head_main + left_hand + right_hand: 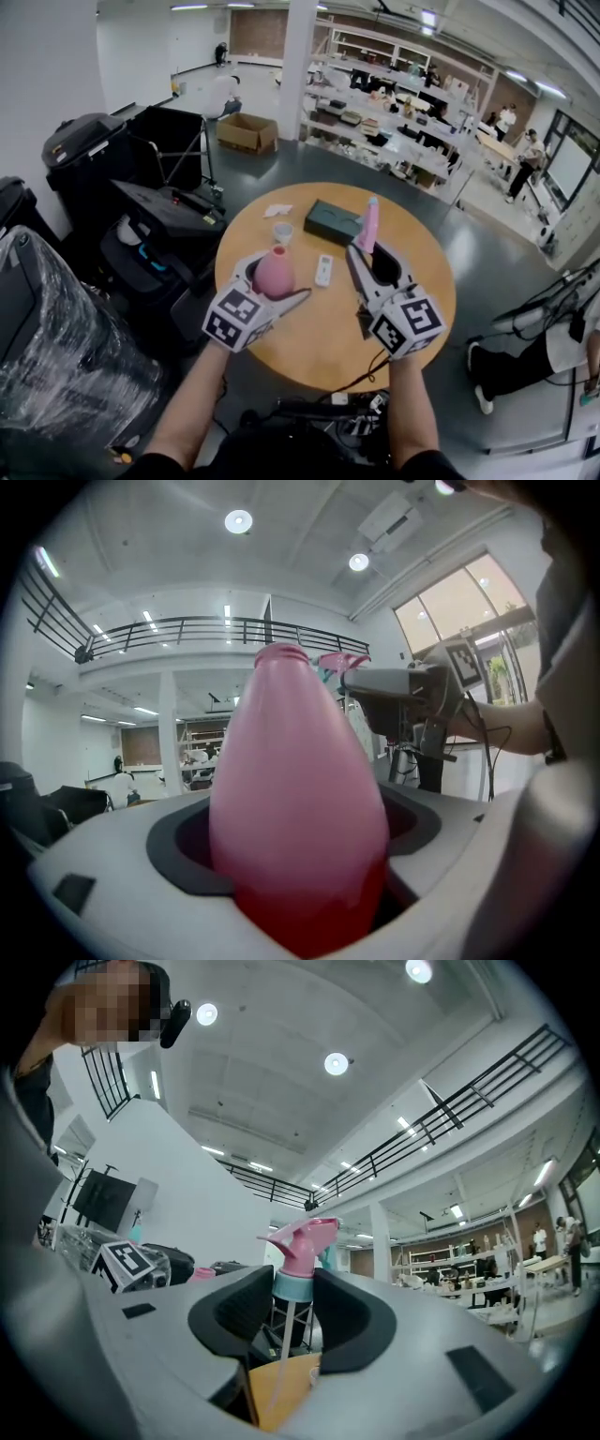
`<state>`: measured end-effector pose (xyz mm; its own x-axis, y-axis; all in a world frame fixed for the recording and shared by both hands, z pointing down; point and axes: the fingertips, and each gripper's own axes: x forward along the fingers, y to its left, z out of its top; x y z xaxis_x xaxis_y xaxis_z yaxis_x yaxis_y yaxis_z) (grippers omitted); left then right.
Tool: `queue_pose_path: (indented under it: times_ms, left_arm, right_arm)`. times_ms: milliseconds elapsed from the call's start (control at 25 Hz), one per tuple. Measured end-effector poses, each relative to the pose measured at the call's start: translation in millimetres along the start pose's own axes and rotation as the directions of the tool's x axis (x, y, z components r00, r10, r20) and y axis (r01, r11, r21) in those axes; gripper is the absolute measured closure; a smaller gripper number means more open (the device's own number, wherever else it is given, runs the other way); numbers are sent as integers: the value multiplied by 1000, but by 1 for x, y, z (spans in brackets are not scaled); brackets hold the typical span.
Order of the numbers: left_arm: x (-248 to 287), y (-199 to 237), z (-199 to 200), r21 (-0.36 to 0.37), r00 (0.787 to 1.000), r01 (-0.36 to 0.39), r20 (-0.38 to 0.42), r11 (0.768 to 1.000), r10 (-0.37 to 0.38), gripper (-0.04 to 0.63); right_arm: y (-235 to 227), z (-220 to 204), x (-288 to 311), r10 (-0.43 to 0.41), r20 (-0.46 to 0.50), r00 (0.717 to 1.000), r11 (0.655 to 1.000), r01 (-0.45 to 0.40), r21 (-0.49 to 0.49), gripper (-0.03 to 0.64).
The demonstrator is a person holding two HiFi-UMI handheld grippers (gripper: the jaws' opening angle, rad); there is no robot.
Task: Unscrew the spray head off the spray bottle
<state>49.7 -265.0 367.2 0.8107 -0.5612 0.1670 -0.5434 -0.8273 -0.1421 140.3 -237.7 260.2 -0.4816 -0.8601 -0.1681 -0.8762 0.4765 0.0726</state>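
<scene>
My left gripper [275, 281] is shut on the pink bottle [274, 272], which stands upright with its neck bare. In the left gripper view the bottle [295, 799] fills the space between the jaws, its open neck [281, 654] at the top. My right gripper [372, 255] is shut on the pink spray head [370, 225], held apart from the bottle, to its right. In the right gripper view the pads clamp the head's light-blue collar [293, 1285]. The pink trigger part [305, 1239] rises above, and the thin dip tube [279, 1358] hangs free below.
Both grippers hover over a round wooden table [309, 352]. On it lie a dark green box [330, 221], a small white cup [283, 232], a white oblong item [323, 270] and a crumpled tissue [277, 210]. Black cases [141, 234] stand at the left.
</scene>
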Motion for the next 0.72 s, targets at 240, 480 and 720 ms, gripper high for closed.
queue_pose_path:
  times_ms: [240,480,720]
  left_arm:
    - [1,-2,11,0,1000,11,23,1000,-11,158]
    - [4,-9,11,4,1000,26,18,1000,-26,158]
    - [5,-13,9,7,999,33,11,999,-33,158]
  right_arm:
    - [3,-19,-3,-24,-22,999,1000,24,17,471]
    - [14,-26,-7,-26,-32,999,999,27,24,472]
    - [20,-30,-8,-23,-44,999,999,24,26,472]
